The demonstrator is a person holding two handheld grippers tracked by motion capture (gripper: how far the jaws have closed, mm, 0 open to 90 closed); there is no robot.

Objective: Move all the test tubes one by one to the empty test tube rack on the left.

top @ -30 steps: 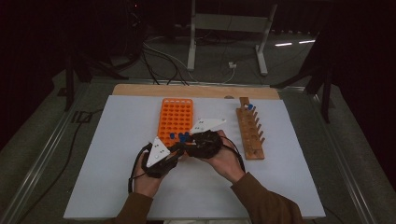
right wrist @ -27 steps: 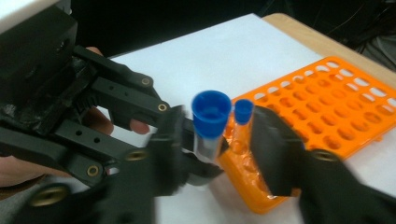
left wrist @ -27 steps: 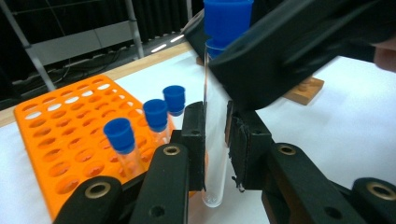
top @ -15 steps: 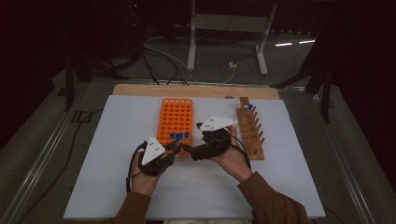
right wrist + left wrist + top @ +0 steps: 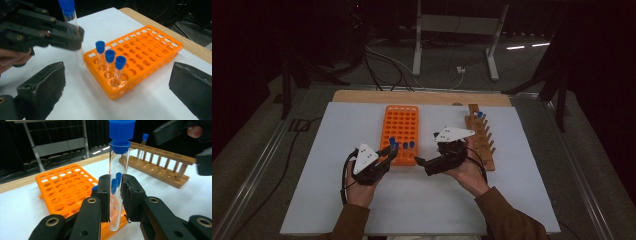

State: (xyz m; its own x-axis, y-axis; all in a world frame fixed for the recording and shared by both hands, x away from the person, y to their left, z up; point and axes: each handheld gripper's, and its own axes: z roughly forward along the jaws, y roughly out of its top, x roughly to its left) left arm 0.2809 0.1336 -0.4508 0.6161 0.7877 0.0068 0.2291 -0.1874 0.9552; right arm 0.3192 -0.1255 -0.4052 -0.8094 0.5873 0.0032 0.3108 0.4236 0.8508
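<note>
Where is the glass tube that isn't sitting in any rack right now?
The blue-capped tube stands upright, clamped in the left gripper, just off the orange rack's near left corner.

The test tube (image 5: pixel 117 195) is clear and glossy, like glass or hard plastic, with a smooth matt blue plastic cap (image 5: pixel 121 135). The orange rack (image 5: pixel 140 58) is bright moulded plastic with a slight sheen, and the other rack (image 5: pixel 160 162) is bare, light-brown wood. The left tool (image 5: pixel 117 197) is matt black plastic with rough, worn pads and brass-coloured rivets, and the desk (image 5: pixel 422 200) has a smooth, matt white top.
</note>
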